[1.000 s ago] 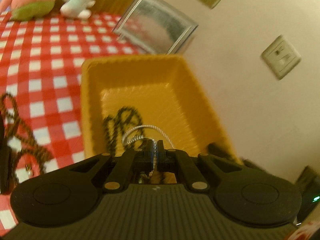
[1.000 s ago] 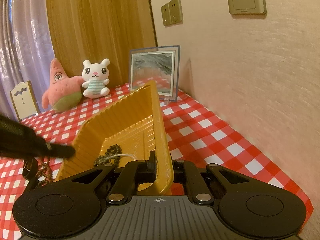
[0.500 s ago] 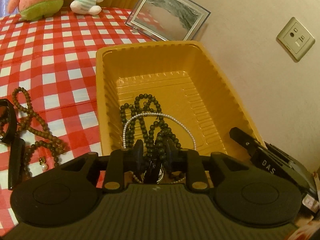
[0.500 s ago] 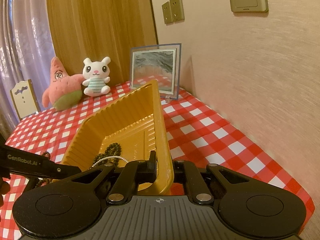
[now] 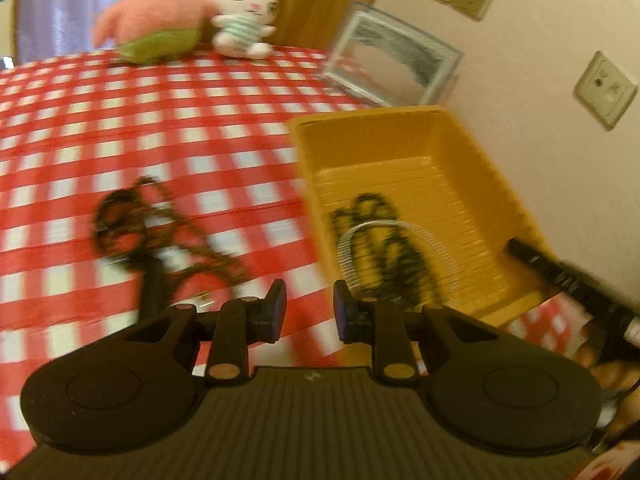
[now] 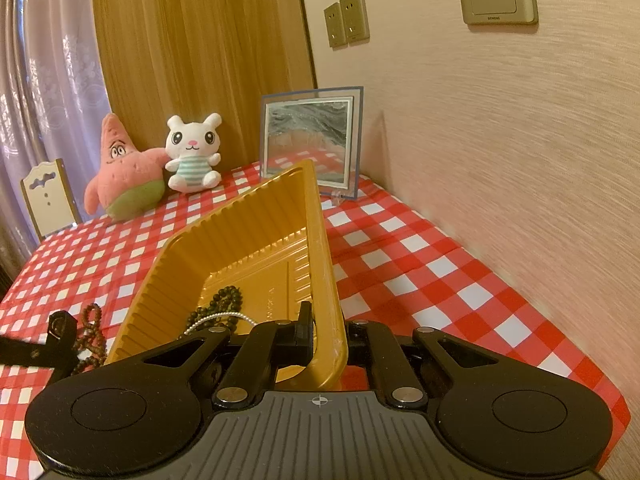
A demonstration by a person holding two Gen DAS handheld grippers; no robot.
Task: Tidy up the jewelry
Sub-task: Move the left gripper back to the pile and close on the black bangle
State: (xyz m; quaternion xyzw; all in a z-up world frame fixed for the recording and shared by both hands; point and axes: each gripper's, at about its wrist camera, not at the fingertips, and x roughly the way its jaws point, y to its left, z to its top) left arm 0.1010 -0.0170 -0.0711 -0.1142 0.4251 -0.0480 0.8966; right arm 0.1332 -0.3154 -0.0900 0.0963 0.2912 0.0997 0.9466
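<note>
We see brown beads (image 5: 168, 236) left on the desk (image 5: 120, 136), ahead and left of our left claw (image 5: 310, 312), whose jaws stand apart with nothing between them. Ahead and right of it, the tray (image 5: 400, 144) holds dark beads (image 5: 384, 240) and a pearl strand (image 5: 360, 236). Our right claw (image 6: 324, 338) is clamped on the tray's near rim. We judge two pieces done, the brown ones remaining.
</note>
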